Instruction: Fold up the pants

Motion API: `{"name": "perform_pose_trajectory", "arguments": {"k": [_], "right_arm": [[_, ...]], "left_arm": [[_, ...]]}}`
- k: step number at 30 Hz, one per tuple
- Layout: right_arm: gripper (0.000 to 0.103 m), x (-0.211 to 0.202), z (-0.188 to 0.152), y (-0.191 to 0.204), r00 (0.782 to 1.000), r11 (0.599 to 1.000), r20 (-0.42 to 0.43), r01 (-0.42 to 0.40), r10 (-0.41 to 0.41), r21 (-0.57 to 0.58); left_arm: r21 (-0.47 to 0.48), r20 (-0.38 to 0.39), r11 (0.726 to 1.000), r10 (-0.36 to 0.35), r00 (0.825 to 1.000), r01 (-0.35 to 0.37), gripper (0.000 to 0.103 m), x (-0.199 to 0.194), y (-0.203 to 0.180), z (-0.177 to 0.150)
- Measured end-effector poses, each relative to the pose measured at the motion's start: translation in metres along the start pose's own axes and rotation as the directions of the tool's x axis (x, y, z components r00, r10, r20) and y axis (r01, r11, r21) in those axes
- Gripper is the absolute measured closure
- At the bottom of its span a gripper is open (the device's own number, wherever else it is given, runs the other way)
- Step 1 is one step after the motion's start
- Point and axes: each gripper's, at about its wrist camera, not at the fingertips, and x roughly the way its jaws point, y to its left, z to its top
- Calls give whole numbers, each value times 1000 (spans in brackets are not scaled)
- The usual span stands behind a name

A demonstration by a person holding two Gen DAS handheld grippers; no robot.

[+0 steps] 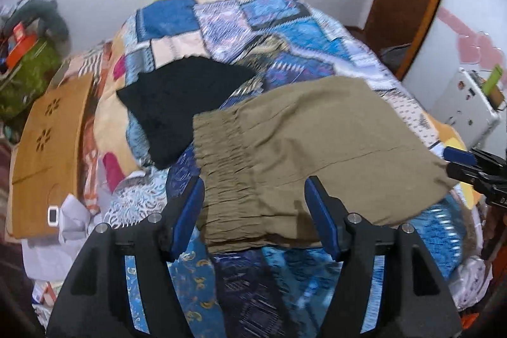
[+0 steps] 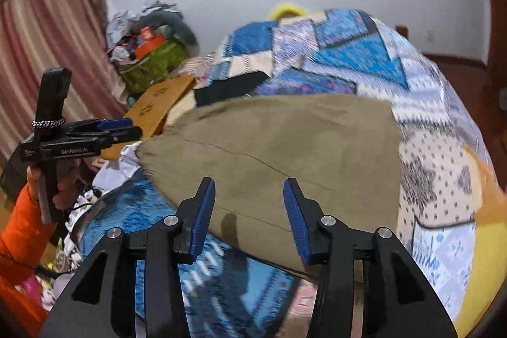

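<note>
Bedroom; patchwork quilt (image 1: 285,30) covers the bed. One pair of olive pants (image 1: 310,141) lies flat mid-bed, waistband left, apparently spread for folding. One black garment (image 1: 177,103) lies beyond it, far left. Two grippers: left gripper (image 1: 253,198) wide open over the waistband; right gripper (image 2: 250,195) wide open over the near edge. Neither holds cloth.

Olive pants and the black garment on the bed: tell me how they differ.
The olive pants are khaki-green; the black garment is black. The pants show a gathered elastic waistband; the black garment shows no such detail. The pants lie nearer the open left gripper; the black garment lies farther back. Both lie flat on the patchwork bedspread.
</note>
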Motion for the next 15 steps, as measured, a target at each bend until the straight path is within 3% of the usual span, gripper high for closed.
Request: {"name": "perform_pose_trajectory", "arguments": {"k": [5,15], "right_arm": [[62,8,-15,-23,997,998,-70,37,-33,50],[62,-13,-35,-44,995,993,-72,69,-62,91]], "left_arm": [[-23,-79,1000,18,997,-20,35,30,10,-18],[-22,-80,999,22,997,-24,33,33,9,-26]]}}
